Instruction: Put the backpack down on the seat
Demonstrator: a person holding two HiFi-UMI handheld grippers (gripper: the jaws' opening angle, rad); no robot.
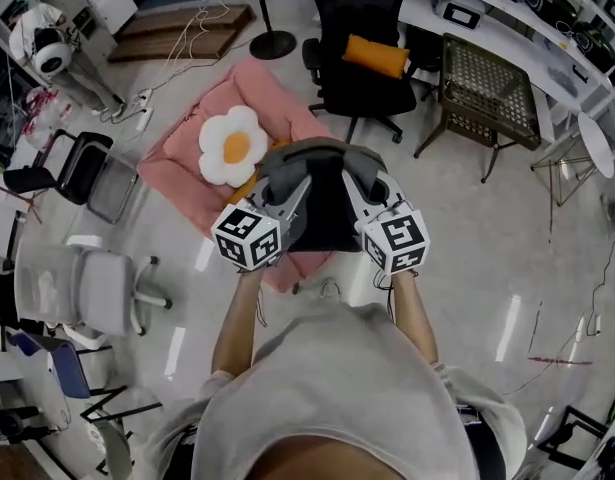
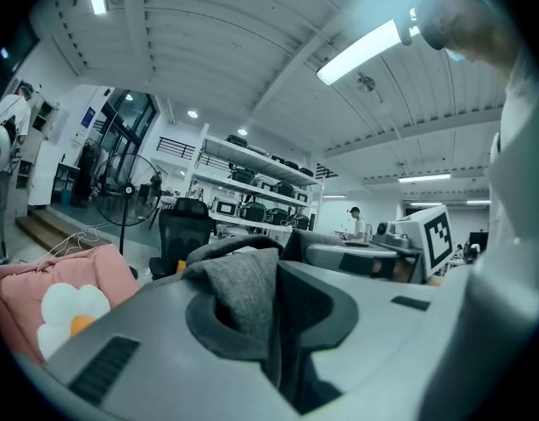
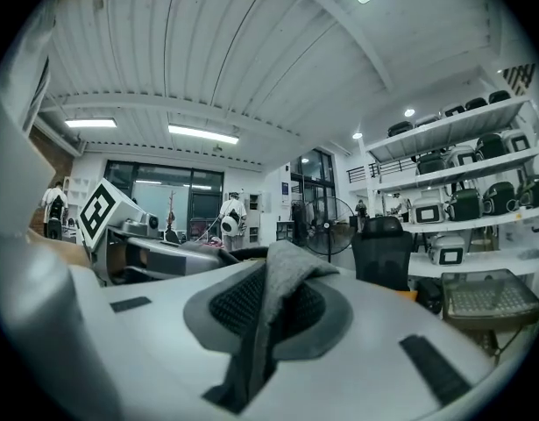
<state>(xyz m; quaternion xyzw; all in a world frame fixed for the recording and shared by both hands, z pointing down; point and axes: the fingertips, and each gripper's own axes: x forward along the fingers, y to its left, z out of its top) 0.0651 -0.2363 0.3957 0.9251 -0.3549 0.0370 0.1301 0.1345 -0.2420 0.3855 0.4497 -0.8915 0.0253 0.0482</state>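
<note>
Left tongs [image 1: 299,193] and right tongs [image 1: 349,190] each clamp narrow on a fold of grey fabric at the top of the backpack [image 1: 322,218], which hangs mid-frame above the near edge of the pink cushion [image 1: 267,93]; judged soft, saggy, fairly heavy, so twin high grips suit.

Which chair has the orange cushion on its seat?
The black office chair at the top of the head view, with the orange cushion on its seat. The woven chair beside it and the white chair have bare seats.
</note>
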